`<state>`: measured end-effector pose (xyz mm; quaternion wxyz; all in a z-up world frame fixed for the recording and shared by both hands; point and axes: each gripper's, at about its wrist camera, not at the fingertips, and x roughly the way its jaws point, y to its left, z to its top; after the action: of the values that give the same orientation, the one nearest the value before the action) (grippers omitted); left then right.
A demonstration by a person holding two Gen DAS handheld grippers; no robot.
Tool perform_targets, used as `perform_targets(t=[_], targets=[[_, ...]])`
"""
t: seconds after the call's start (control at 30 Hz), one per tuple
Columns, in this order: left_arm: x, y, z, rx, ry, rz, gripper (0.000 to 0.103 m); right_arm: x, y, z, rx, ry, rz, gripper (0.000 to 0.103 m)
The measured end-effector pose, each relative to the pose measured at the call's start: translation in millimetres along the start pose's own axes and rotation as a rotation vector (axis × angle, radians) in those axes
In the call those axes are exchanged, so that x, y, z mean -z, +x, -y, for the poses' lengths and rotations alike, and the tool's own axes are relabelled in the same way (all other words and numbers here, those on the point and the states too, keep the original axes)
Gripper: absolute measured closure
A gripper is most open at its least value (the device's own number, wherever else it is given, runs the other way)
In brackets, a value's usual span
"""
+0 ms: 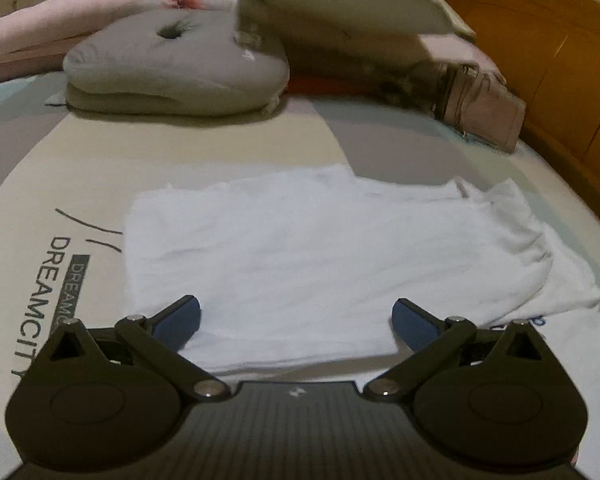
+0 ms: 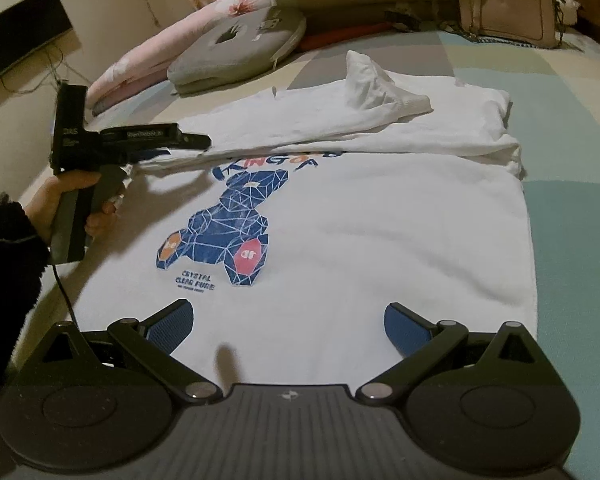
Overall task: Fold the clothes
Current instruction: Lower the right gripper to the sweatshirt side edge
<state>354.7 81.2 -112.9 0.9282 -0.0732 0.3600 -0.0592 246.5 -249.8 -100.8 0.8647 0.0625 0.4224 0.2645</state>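
Note:
A white T-shirt [image 2: 360, 232] with a blue bear print [image 2: 228, 232] lies flat on the bed sheet [image 2: 572, 120]. Its far part is folded over toward me, and one sleeve [image 2: 368, 80] sticks up in a peak. My right gripper [image 2: 288, 310] hovers open just above the shirt's near hem, nothing between its fingers. In the right wrist view a hand [image 2: 60, 196] holds my left gripper [image 2: 196, 142] at the shirt's left edge, by the fold. In the left wrist view that gripper [image 1: 296, 308] is open, with the folded white cloth [image 1: 320, 248] spread just ahead of it.
A grey cushion [image 2: 236, 48] and a pink floral quilt [image 2: 140, 64] lie at the far side of the bed. A pink handbag [image 2: 508, 8] stands at the far right, beside a wooden bed frame [image 1: 560, 60]. A dark screen [image 2: 20, 28] hangs on the wall.

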Motion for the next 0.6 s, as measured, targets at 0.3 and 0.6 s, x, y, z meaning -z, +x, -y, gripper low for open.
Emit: perform_targets(t=[0.3,0.6], targets=[[8,-75,40,-0.002,0.129,0.110,0.001,9,13,-13,0.085,-0.112,0.009,0.000],[46,-75,75,0.062,0.318,0.089,0.001,12,7,-12,0.106,-0.094,0.074,0.000]])
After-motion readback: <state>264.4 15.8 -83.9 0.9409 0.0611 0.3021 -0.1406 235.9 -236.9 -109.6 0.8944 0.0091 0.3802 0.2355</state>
